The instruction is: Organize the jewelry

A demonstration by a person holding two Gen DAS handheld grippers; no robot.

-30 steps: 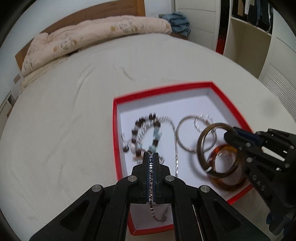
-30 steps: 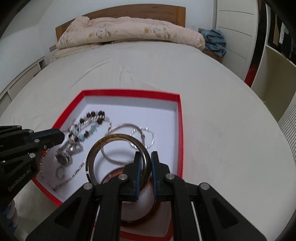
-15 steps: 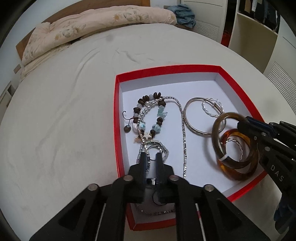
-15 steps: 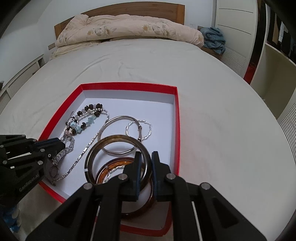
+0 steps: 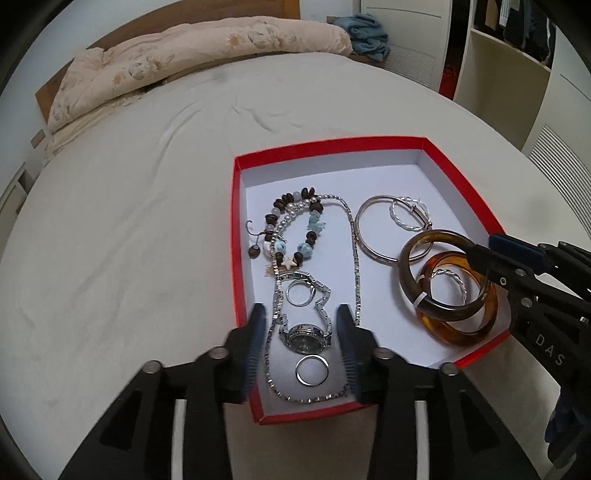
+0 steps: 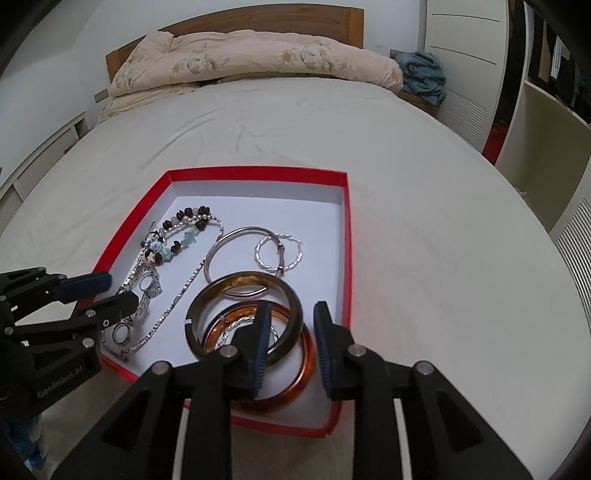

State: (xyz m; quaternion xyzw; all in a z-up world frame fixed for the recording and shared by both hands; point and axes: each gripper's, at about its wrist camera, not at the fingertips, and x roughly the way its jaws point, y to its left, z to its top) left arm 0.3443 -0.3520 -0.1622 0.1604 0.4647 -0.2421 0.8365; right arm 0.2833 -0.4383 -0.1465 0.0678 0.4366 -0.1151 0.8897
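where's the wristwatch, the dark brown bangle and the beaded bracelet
wristwatch (image 5: 305,335), left wrist view, on its round dial
dark brown bangle (image 5: 407,284), left wrist view, on its left rim
beaded bracelet (image 6: 181,242), right wrist view, on its beads near the blue stones

A bed (image 6: 406,229) covered by a plain off-white sheet (image 5: 129,229) is seen in both views. The sheet is lightly creased toward the far end. A shallow red box (image 5: 236,236) with a white inside is set directly on the sheet, near the foot of the bed. At the head, a pale folded quilt (image 6: 258,59) with a flower print is laid across the width of the bed, against a wooden headboard (image 6: 332,18). A blue cloth (image 6: 424,74) is seen just beyond the quilt's right end.
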